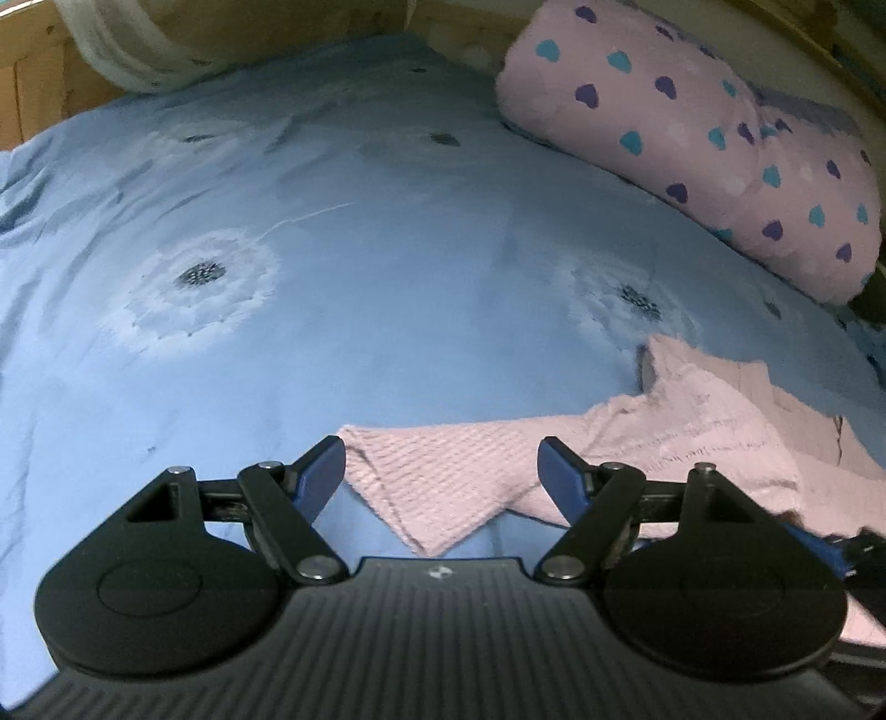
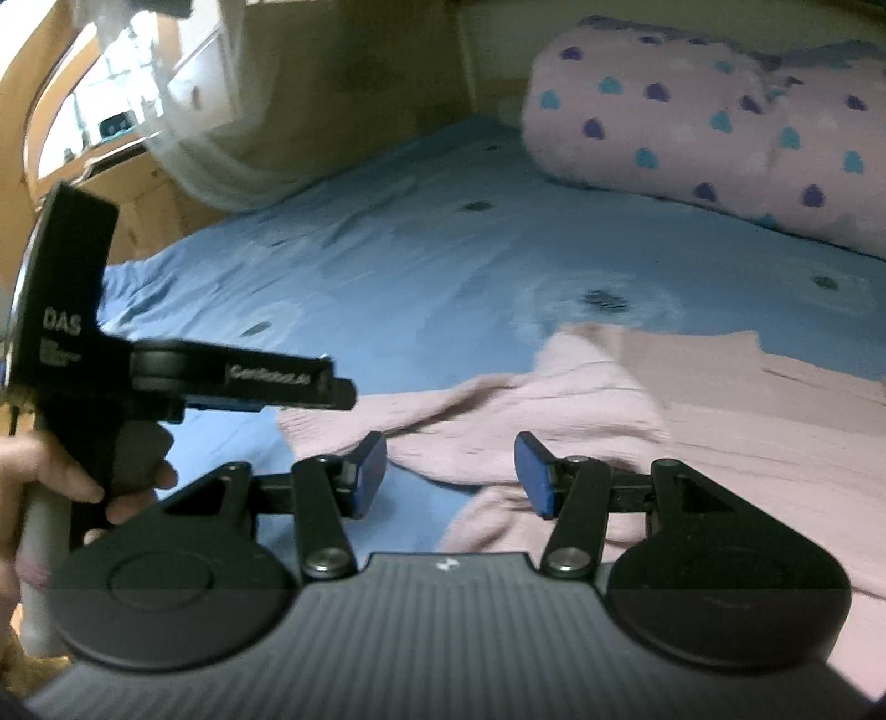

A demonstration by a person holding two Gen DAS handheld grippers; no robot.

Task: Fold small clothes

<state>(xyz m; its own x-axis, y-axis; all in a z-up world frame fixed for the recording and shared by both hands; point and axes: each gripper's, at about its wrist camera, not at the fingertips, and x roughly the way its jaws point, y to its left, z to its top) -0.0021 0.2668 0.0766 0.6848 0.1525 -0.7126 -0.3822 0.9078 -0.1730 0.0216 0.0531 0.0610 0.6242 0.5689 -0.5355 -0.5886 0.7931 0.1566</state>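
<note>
A pink knitted garment [image 1: 692, 426] lies crumpled on the blue bedsheet [image 1: 360, 310] at the lower right of the left wrist view. One pointed corner of it [image 1: 437, 498] reaches between the fingers of my left gripper [image 1: 441, 471], which stands open just above the cloth, pads not pressing. In the right wrist view the same garment [image 2: 637, 410] spreads across the middle and right. My right gripper [image 2: 451, 473] hovers open over its near fold with nothing clamped. The left gripper [image 2: 338, 390] shows side-on at the left, held by a hand [image 2: 66, 482].
A rolled pink blanket with blue and purple hearts [image 1: 720, 144] lies at the back right of the bed. White netting [image 1: 127, 50] hangs at the back left against a wooden frame [image 1: 33, 94]. The sheet [image 2: 387, 260] carries a dandelion print.
</note>
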